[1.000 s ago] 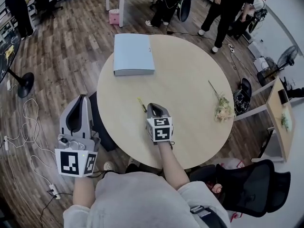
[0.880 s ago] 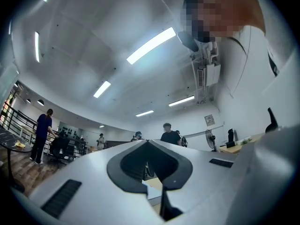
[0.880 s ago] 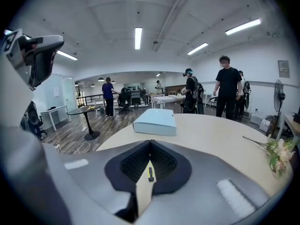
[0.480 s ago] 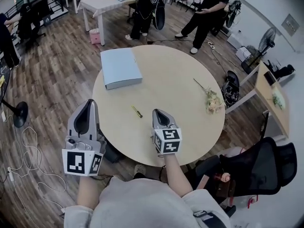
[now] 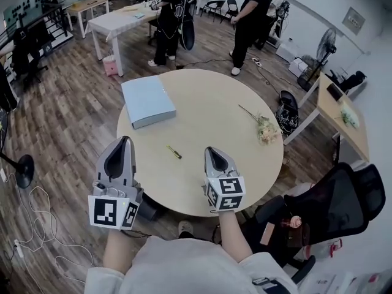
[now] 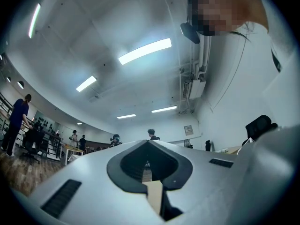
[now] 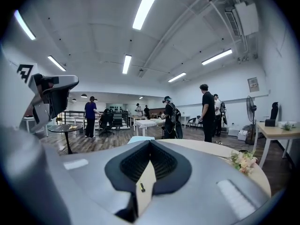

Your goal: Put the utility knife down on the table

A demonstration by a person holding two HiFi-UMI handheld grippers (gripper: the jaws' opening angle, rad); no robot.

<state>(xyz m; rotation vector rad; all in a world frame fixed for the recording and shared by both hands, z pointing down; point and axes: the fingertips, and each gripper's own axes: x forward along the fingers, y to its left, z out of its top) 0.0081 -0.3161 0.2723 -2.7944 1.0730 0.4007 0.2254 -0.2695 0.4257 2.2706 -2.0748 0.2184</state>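
A small yellow-and-black utility knife (image 5: 174, 152) lies flat on the round wooden table (image 5: 208, 103), apart from both grippers. My right gripper (image 5: 212, 150) hovers over the table's near edge, a little to the right of the knife, shut and empty. In the right gripper view the knife (image 7: 142, 187) shows as a small dark shape on the tabletop, seen through the slot below the closed tips of that gripper (image 7: 150, 143). My left gripper (image 5: 125, 141) is held off the table's left edge, above the floor, shut and empty; in its own view it (image 6: 149, 142) points up at the ceiling.
A light blue binder (image 5: 147, 101) lies on the table's far left, and a flower sprig (image 5: 264, 129) at its right edge. A black office chair (image 5: 343, 207) stands at the right. Several people stand beyond the table near a white table (image 5: 119, 20).
Both grippers have drawn back toward my body. The right gripper has moved away from the knife, which stays on the table. The head view has risen and tilted forward.
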